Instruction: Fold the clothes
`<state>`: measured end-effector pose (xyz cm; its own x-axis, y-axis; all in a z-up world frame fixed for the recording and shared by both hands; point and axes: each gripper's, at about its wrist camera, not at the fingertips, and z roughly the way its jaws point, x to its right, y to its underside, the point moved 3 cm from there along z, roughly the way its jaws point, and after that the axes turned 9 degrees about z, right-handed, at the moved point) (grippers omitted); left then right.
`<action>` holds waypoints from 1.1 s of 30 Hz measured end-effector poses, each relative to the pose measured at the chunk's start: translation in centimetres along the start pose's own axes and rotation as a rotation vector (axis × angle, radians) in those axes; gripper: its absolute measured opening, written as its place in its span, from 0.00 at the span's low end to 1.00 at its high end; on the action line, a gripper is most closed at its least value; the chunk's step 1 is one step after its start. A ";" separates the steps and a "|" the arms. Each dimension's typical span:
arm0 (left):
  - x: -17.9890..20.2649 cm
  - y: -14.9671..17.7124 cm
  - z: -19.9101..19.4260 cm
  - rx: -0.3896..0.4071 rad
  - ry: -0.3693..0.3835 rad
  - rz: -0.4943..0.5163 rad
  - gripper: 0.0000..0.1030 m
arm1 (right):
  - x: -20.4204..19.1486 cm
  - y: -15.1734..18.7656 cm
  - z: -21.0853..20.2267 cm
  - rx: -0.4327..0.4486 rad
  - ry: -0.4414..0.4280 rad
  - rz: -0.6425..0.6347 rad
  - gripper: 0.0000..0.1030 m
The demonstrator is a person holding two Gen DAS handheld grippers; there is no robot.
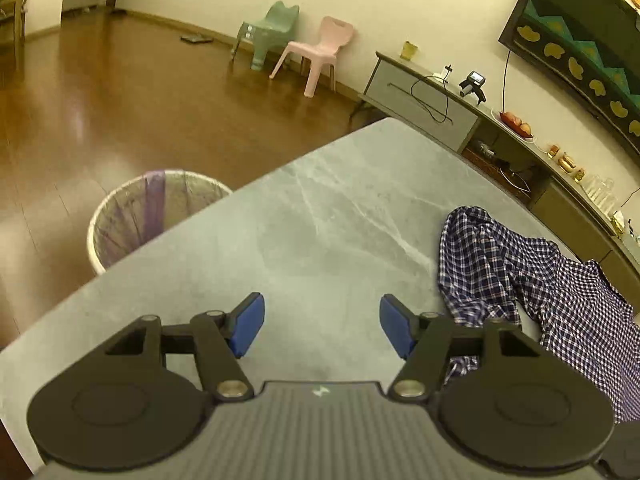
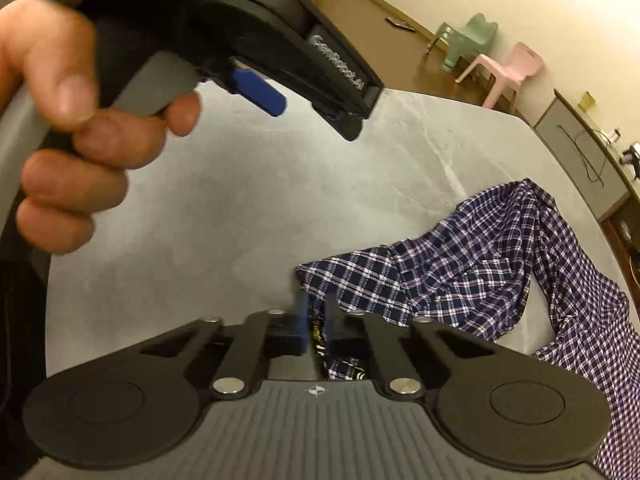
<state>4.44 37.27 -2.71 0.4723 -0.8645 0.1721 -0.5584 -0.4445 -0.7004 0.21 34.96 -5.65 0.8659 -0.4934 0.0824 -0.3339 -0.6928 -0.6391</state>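
Right gripper (image 2: 316, 326) jaws tight on checked shirt (image 2: 480, 264); left gripper (image 1: 322, 326) wide, empty.

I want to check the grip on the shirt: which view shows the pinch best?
Right wrist view: the right hand-held gripper is shut on the checked shirt edge. Left wrist view shows only the crumpled shirt.

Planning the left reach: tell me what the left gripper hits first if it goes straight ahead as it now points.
Likely the bare gray table: the open left gripper tilts down toward it. The plaid garment lies off to its right, outside that line. Depth is uncertain.
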 end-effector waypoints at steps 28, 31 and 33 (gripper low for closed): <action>0.4 0.2 -0.2 0.021 -0.028 0.056 0.62 | 1.5 0.7 5.8 0.023 -0.007 0.233 0.83; 0.5 0.0 -0.2 0.022 -0.011 0.051 0.62 | 3.3 0.3 6.4 0.033 0.031 0.264 0.23; 0.8 0.0 -0.2 0.024 -0.001 0.055 0.62 | 4.9 -0.2 6.8 0.029 0.057 0.284 0.14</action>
<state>4.70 36.52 -2.40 0.4422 -0.8871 0.1322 -0.5671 -0.3908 -0.7251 6.99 36.26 -10.33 0.7164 -0.6950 -0.0604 -0.5488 -0.5079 -0.6640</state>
